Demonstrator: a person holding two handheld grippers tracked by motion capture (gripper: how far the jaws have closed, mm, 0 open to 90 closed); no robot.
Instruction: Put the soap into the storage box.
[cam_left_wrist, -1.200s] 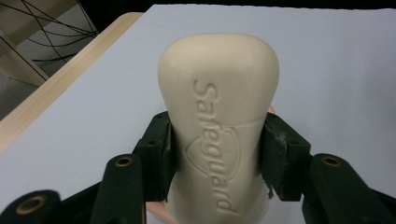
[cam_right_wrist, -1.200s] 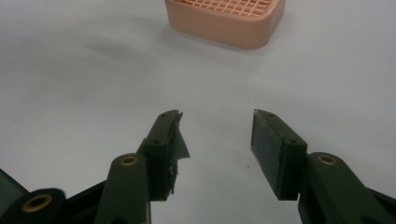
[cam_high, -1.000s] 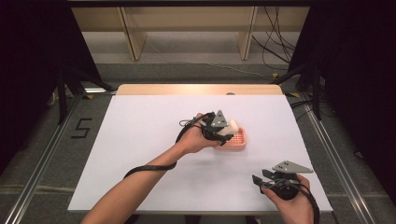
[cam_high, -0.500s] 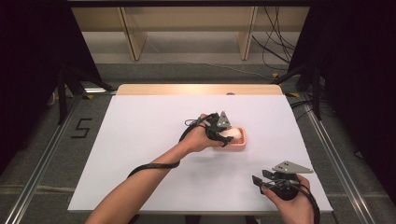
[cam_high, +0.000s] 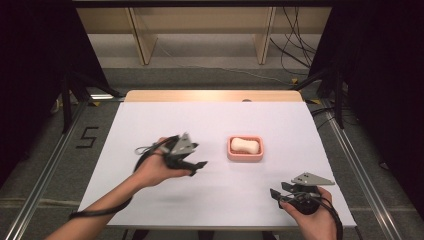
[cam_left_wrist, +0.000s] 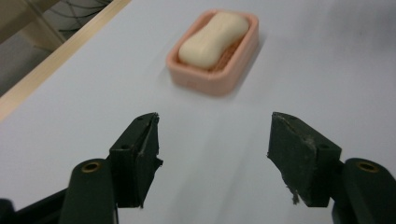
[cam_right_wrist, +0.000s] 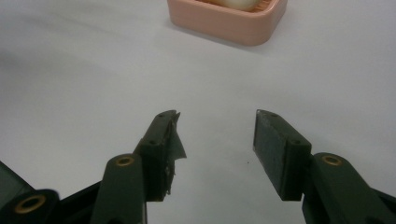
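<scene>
Jaws of the left gripper (cam_high: 199, 165) have just been opening and stand apart, empty; the cream bar of soap (cam_high: 244, 145) already lies in the pink plastic soap dish (cam_high: 245, 156) mid-tabletop (cam_high: 150, 115), so placing looks done. Right gripper (cam_high: 276, 195) rests apart, idle.

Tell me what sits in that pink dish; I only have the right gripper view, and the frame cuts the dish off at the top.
Observer: A pale bar of soap lies lengthwise in the soap dish.
Operator: Where is the left hand-held gripper?
Observer: In the high view, the left hand-held gripper is left of the dish and apart from it. Its jaws have just been opening, with nothing between them.
Operator: And mine, relative to the table?
Observer: The right hand-held gripper is near the front right corner of the white table.
</scene>
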